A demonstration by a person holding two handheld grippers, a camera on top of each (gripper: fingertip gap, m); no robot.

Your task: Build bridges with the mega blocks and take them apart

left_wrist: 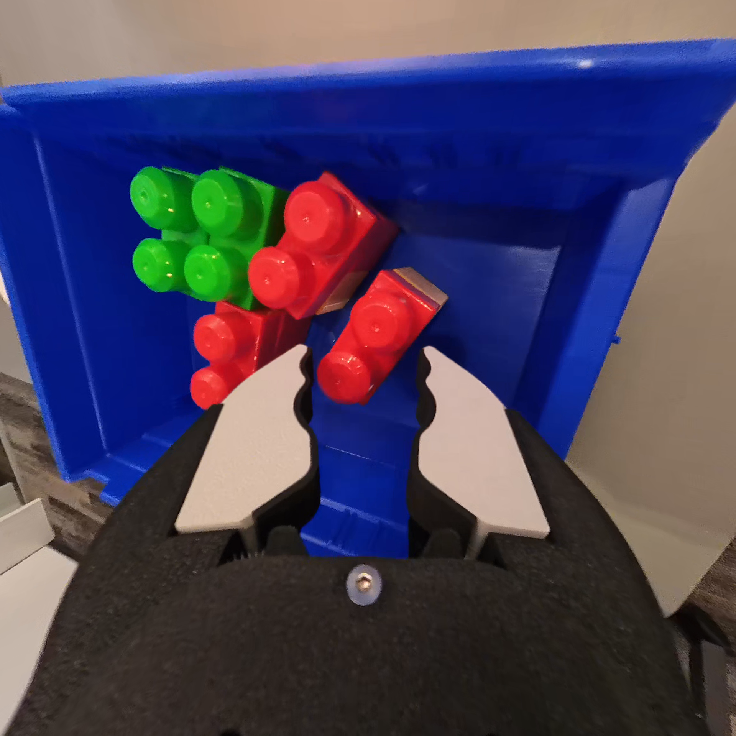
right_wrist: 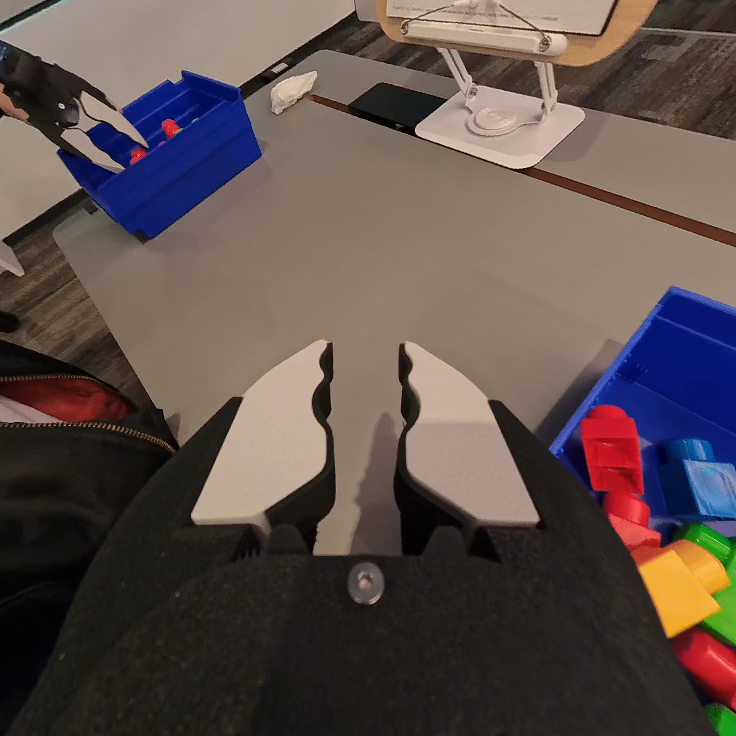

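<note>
In the left wrist view a blue bin (left_wrist: pixel 398 119) holds a green four-stud block (left_wrist: pixel 199 231) and three red two-stud blocks. One red block (left_wrist: pixel 374 338) lies just beyond the tips of my left gripper (left_wrist: pixel 364 350), which is open and empty over the bin. Another red block (left_wrist: pixel 318 247) leans on the green one, and a third (left_wrist: pixel 227 350) sits partly behind the left finger. My right gripper (right_wrist: pixel 365 346) is open and empty above the bare grey table (right_wrist: pixel 358 239). The left gripper (right_wrist: pixel 123 153) also shows far off over that bin (right_wrist: pixel 179 187).
A second blue bin (right_wrist: pixel 685 358) at the right edge holds several red, blue, yellow and green blocks. A white stand (right_wrist: pixel 502 123), a black pad (right_wrist: pixel 394 103) and a crumpled tissue (right_wrist: pixel 292 89) lie at the back. A dark jacket (right_wrist: pixel 59 458) lies at the left.
</note>
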